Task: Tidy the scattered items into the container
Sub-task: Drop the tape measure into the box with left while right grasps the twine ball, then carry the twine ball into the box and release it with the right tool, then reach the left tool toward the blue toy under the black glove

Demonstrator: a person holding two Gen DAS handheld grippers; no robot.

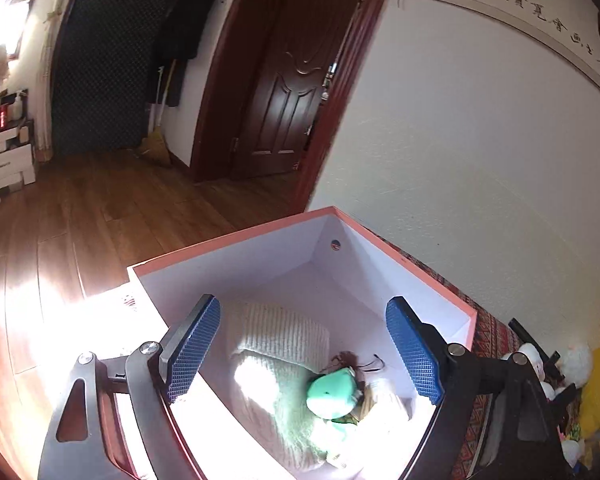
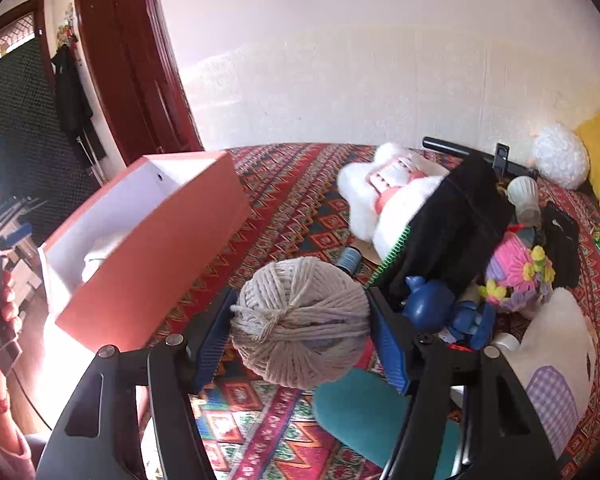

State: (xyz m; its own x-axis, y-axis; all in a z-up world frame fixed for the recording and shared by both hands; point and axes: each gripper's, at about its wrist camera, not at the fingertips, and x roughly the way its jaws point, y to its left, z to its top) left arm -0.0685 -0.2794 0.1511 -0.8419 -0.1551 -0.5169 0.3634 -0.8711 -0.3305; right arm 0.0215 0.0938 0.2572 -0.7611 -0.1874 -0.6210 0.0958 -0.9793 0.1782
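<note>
Right wrist: right claw clamps yarn ball near box rim.

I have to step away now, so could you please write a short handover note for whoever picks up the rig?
Left hand-held gripper: open, empty, above the box.
Right hand-held gripper: shut on the ball of yarn, off the bedspread.
Done: knitted cloth and green toy are in the box.
Left: drop in the yarn, then clear the pile with the blue figure and white plush.
</note>
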